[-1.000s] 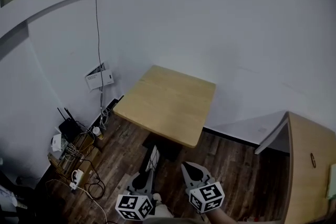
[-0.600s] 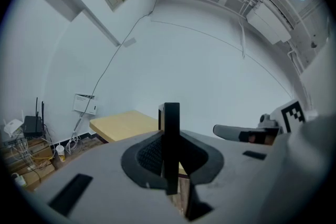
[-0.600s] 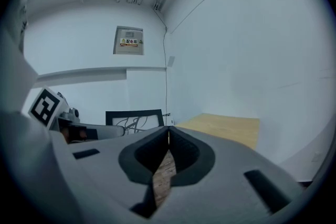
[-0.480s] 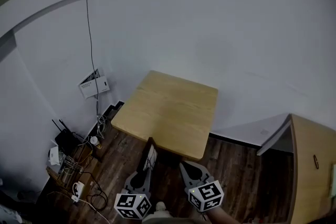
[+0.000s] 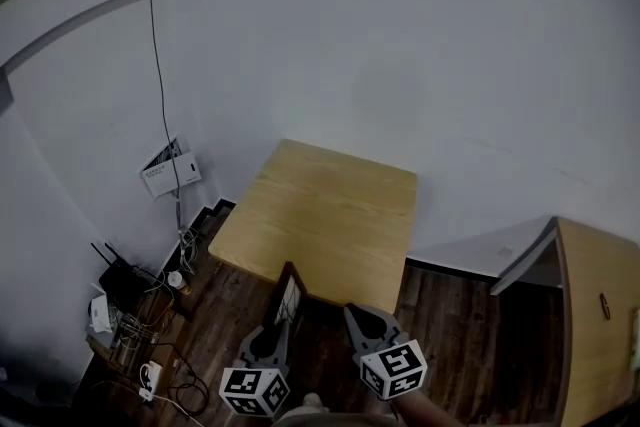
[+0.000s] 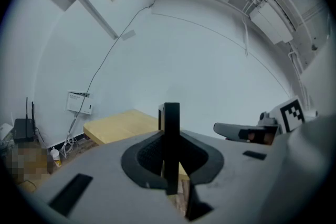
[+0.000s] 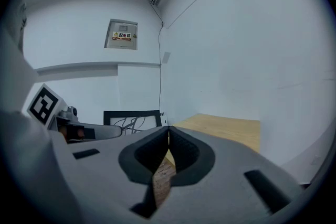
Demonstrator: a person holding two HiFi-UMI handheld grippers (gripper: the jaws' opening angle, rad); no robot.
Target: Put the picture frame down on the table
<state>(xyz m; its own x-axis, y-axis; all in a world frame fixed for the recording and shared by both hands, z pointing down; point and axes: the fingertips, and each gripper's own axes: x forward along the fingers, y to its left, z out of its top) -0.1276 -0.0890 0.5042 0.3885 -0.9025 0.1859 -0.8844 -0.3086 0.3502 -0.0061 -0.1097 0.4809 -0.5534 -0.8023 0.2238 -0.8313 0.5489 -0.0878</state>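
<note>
Picture frame [image 5: 289, 297] is clamped edge-on and upright in my left tongs [image 5: 283, 317], whose jaws press on both of its faces. A second ago it hung over the dark floor, short of the counter [image 5: 330, 210]. Now its top edge overlaps the counter's near edge in the head view, and the counter has drawn closer to both tongs. The frame is in the air and rests on nothing. My right tongs [image 5: 360, 320] are just beside it, their tips pressed together with nothing between them. That gripper's view shows the frame's pale front with dark lines. To the right a wooden cabinet [image 5: 595, 315] stands with its door [image 5: 522, 257] ajar, and I cannot see what is inside.
</note>
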